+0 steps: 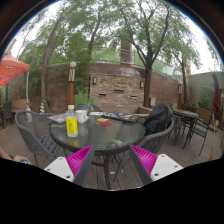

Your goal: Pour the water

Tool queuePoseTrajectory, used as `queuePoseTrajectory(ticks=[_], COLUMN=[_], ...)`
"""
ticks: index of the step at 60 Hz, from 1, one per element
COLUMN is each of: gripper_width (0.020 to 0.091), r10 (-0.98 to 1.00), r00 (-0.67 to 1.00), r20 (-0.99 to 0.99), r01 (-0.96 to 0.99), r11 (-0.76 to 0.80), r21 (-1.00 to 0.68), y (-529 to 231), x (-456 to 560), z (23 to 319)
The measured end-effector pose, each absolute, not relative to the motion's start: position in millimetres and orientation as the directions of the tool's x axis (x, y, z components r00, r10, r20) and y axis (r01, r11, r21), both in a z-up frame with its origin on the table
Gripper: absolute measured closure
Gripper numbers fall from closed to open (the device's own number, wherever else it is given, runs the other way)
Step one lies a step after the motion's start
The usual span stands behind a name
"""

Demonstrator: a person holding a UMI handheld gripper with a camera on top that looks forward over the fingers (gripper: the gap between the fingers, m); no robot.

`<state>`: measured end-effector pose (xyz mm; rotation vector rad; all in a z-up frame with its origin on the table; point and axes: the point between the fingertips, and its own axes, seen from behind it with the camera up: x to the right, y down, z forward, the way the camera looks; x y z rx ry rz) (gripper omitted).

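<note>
A bottle of yellow liquid with a white cap [72, 124] stands on the left part of a round glass patio table [105, 137]. Right beside it stands a clear cup [82, 117]. My gripper [111, 160] is open, with its two magenta pads [80, 160] spread wide and nothing between them. The bottle and cup stand well beyond the fingers, up and to the left. Only the table's near rim and legs show between the fingers.
A black bag [157, 120] sits on a chair at the table's right. Metal chairs [38, 140] surround the table. Red and yellow small items [103, 122] lie on the glass. A brick outdoor fireplace [118, 88] and trees stand behind, with a red umbrella [10, 70] to the left.
</note>
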<state>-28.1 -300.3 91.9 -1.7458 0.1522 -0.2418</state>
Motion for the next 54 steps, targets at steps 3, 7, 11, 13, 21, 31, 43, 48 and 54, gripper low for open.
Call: queuePoseTrajectory(ticks=[3, 7, 11, 13, 21, 31, 43, 48, 54], gripper_width=[0.0271, 0.0271, 0.0272, 0.0273, 0.0273, 0.0271, 0.0272, 0.0271, 0.0274], r10=[-0.229, -0.240, -0.238, -0.239, -0.241, -0.193, -0.088, -0.061, -0.062], r00=[0.972, 0.970, 0.971, 0.971, 0.970, 0.979, 0.996, 0.998, 0.998], r20=[0.062, 0.050, 0.036, 0.031, 0.042, 0.061, 0.013, -0.002, 0.029], r01=[0.020, 0.008, -0.005, -0.012, -0.006, 0.018, -0.005, -0.012, 0.022], r11=[-0.183, -0.173, -0.171, -0.174, -0.194, -0.217, -0.201, -0.169, -0.105], r21=[-0.983, -0.985, -0.985, -0.985, -0.981, -0.976, -0.980, -0.986, -0.994], y=[-299, -304, -309, -312, -318, -309, -256, -218, -167], x=[-29, -27, -23, -22, -18, -21, -75, -100, -129], z=[91, 93, 96, 97, 97, 88, 81, 81, 90])
